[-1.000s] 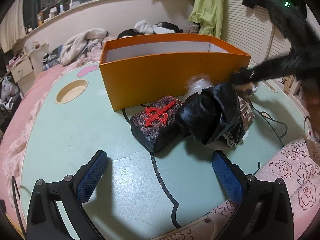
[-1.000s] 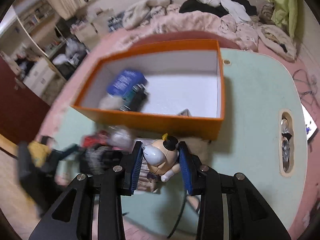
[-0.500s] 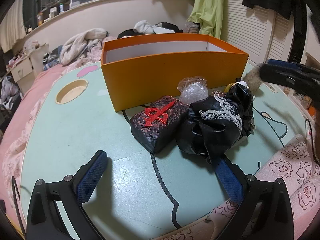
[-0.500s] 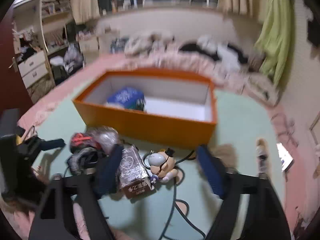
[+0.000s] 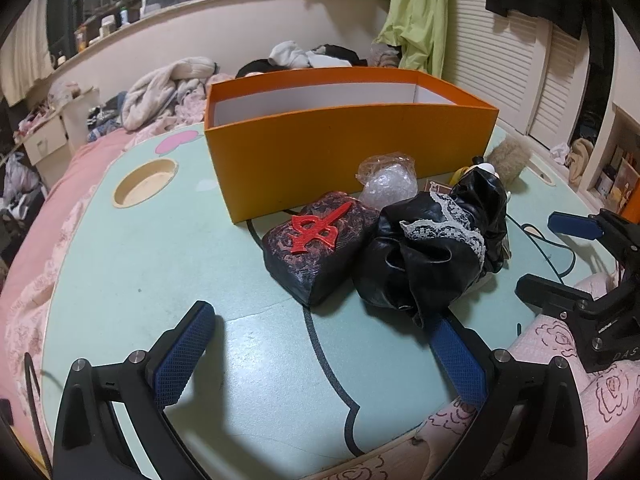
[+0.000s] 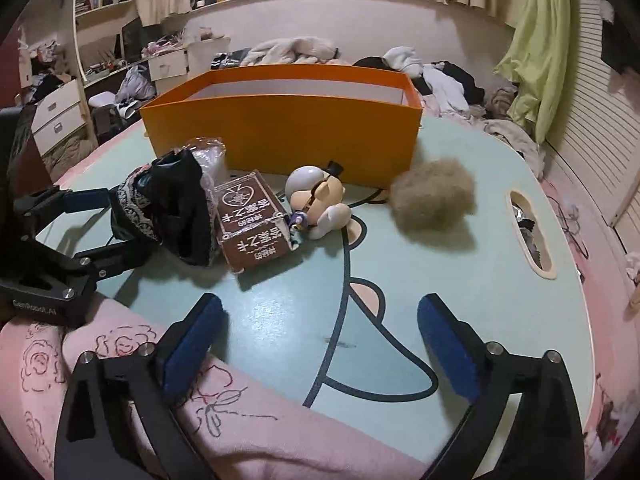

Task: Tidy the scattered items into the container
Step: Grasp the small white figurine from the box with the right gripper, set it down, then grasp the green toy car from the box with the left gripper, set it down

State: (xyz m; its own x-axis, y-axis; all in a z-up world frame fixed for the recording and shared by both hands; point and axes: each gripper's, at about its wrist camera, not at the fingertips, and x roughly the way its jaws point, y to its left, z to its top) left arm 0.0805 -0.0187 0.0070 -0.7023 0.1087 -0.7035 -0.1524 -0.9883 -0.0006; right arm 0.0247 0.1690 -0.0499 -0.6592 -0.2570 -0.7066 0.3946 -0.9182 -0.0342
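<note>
I see the orange box at the far side of the table, and the scattered items lie just in front of its near wall. My right gripper is opening, nothing between its jaws. The brown carton lies ahead and slightly left of it, long axis pointing away from me. My left gripper is spread wide and empty, nearer to the black lace cloth.

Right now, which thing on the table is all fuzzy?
The tan fluffy ball, right of the little figure. The others are smooth, shiny or boxy.
</note>
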